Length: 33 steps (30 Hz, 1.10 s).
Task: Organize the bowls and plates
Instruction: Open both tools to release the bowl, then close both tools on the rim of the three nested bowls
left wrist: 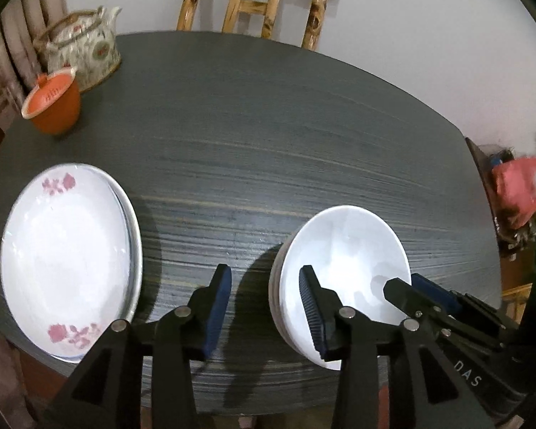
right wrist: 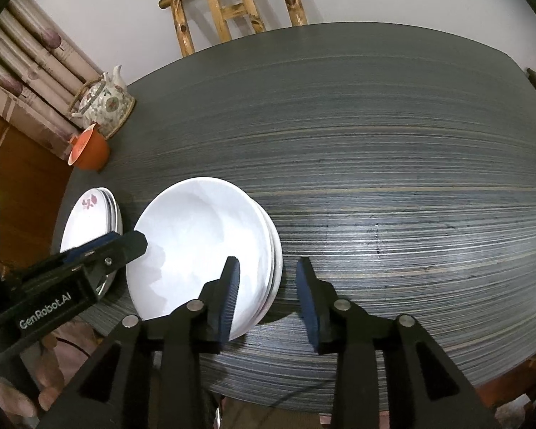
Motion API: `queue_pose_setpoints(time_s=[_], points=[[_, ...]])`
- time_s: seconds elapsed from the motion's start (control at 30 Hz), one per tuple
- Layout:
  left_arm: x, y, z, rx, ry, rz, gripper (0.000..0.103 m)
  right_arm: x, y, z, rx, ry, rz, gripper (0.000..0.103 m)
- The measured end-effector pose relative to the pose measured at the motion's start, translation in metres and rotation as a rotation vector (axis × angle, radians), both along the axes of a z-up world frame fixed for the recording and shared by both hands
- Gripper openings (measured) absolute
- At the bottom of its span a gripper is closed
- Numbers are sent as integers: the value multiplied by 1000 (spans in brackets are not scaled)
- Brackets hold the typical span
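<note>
The bowls sit nested in one white stack on the desk, between the two claws: the left claw straddles the stack's left rim, one pad over the bowl's inside and the other out over bare desk, and the right claw straddles the opposite rim the same way. Both claws stand parted, and no pad seems to press on the rim, so neither holds anything. The plates, white with pink flowers, lie stacked just left of the left claw, near the desk's edge and apart from the bowls. Judging by this, the sorting looks almost finished: like is piled with like, and no loose plate or bowl shows elsewhere. What may remain is squaring the slightly offset rims and drawing both claws clear. Far ahead and to the left stand a floral teapot and an orange lidded cup, untouched.
</note>
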State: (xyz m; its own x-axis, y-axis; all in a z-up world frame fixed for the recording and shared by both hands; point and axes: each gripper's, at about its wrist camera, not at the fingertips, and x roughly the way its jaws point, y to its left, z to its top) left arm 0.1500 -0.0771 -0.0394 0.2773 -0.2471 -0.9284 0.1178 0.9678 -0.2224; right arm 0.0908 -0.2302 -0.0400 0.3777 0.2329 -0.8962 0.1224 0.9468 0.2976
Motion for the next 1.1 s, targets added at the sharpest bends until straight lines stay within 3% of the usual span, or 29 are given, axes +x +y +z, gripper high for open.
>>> queue_pose_setpoints(time_s=[0.43,0.73,0.93,1.1], points=[[3,5,-23,-104,58,48,40,2,3,-10,10,24,0,36],[8,2,-35,-41,27,40,40,5,4,-19,-1,32,22,36],[9,-1,-41,-42,27,30,40,10,4,-27,2,35,11,35],[7,-5,-44,-55,22,10,39,12,3,-32,29,39,7,28]])
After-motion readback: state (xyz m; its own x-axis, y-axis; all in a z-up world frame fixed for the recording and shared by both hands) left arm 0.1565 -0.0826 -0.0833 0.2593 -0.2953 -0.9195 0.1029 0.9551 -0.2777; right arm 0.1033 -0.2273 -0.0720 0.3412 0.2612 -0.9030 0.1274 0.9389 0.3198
